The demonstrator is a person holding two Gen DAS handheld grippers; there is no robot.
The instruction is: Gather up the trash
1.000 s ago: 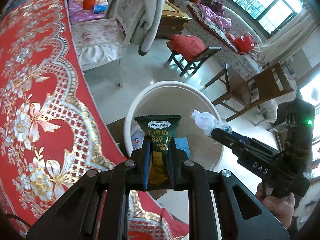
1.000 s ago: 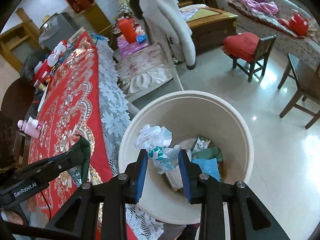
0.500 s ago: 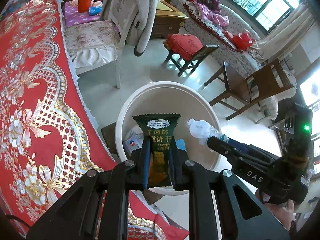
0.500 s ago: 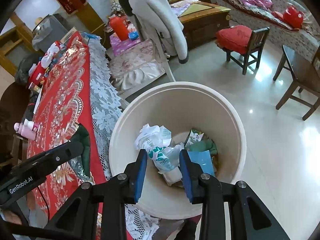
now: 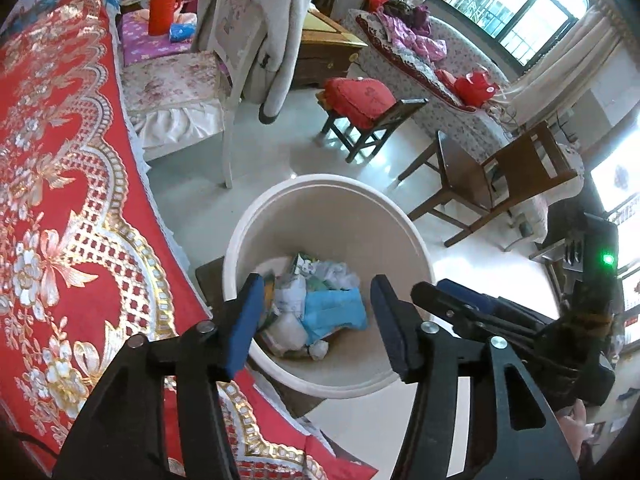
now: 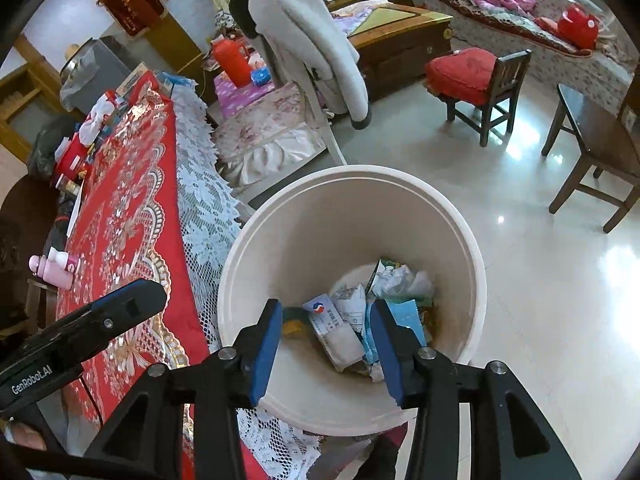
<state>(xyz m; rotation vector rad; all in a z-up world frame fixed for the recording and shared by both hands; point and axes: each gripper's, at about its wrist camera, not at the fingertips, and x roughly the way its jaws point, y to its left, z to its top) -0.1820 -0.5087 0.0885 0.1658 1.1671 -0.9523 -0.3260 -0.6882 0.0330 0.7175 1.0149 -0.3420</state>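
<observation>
A round cream bin (image 5: 332,184) stands on the floor beside the table; it also shows in the right wrist view (image 6: 360,176). Trash lies at its bottom: a blue packet (image 5: 334,312), crumpled white paper (image 6: 400,280) and a white wrapper (image 6: 336,328). My left gripper (image 5: 316,324) is open and empty above the bin's near rim. My right gripper (image 6: 326,348) is open and empty above the bin. The right gripper shows at the right of the left wrist view (image 5: 480,312), and the left gripper shows at the left of the right wrist view (image 6: 100,320).
A table with a red and gold cloth (image 5: 52,200) and white lace edge (image 6: 200,208) stands left of the bin. A padded chair (image 5: 180,92) with a white coat, a red-cushioned stool (image 5: 364,100) and a wooden chair (image 5: 500,176) stand beyond. A pink bottle (image 6: 52,268) lies on the table.
Both grippers opened. The green biscuit packet left my left gripper and the crumpled wrapper left my right gripper; both now lie in the bin.
</observation>
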